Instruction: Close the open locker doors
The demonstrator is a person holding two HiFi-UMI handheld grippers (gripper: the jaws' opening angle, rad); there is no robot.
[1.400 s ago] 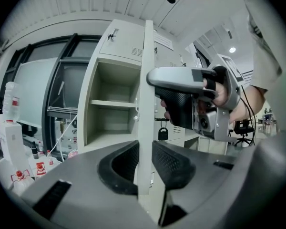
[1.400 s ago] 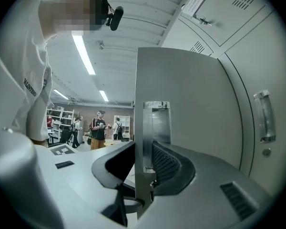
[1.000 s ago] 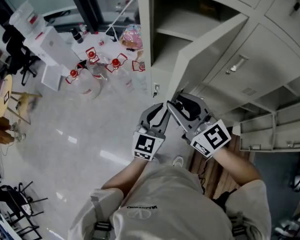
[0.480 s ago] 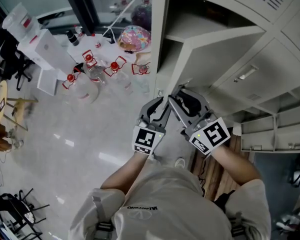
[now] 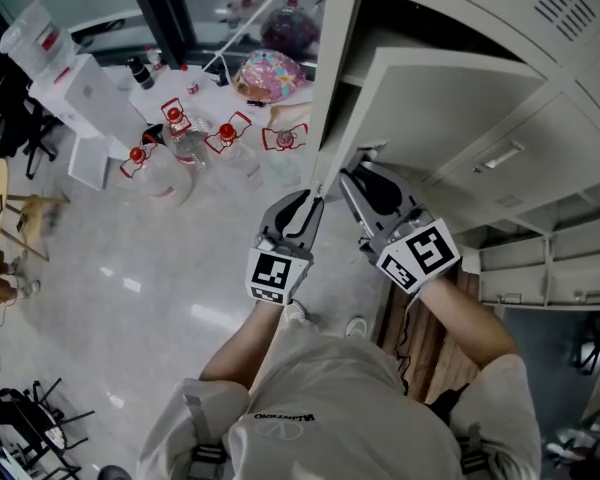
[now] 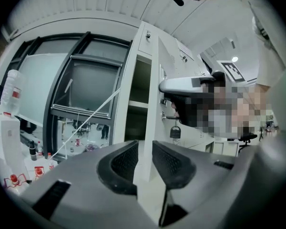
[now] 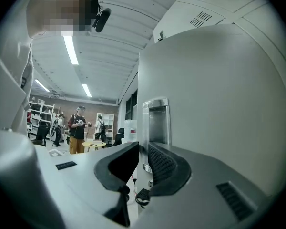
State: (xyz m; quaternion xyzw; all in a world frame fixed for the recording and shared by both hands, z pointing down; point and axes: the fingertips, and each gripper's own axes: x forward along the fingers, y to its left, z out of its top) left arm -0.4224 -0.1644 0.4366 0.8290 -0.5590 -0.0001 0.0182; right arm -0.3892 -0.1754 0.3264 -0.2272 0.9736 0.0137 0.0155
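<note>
A grey locker door (image 5: 450, 98) stands part open in front of its dark compartment (image 5: 400, 23). My left gripper (image 5: 308, 203) is at the door's free edge. In the left gripper view that edge (image 6: 150, 104) fills the gap between the pads of my left gripper (image 6: 144, 144), whose jaws are closing on it. My right gripper (image 5: 358, 173) is at the door's lower corner. In the right gripper view the jaws of my right gripper (image 7: 143, 149) are closing in front of the door's face (image 7: 219, 89), near its chrome recessed handle (image 7: 155, 123). A slit still shows between those pads.
Clear water bottles with red caps (image 5: 180, 138), white boxes (image 5: 80, 88) and a colourful bag (image 5: 270, 73) lie on the floor to the left. More open locker doors (image 5: 540, 268) jut out low at the right. A padlock (image 6: 175, 131) hangs on a neighbouring door. People (image 7: 77, 128) stand far off.
The locker door has swung nearer to its compartment. Both grippers have moved forward and up with its edge.
</note>
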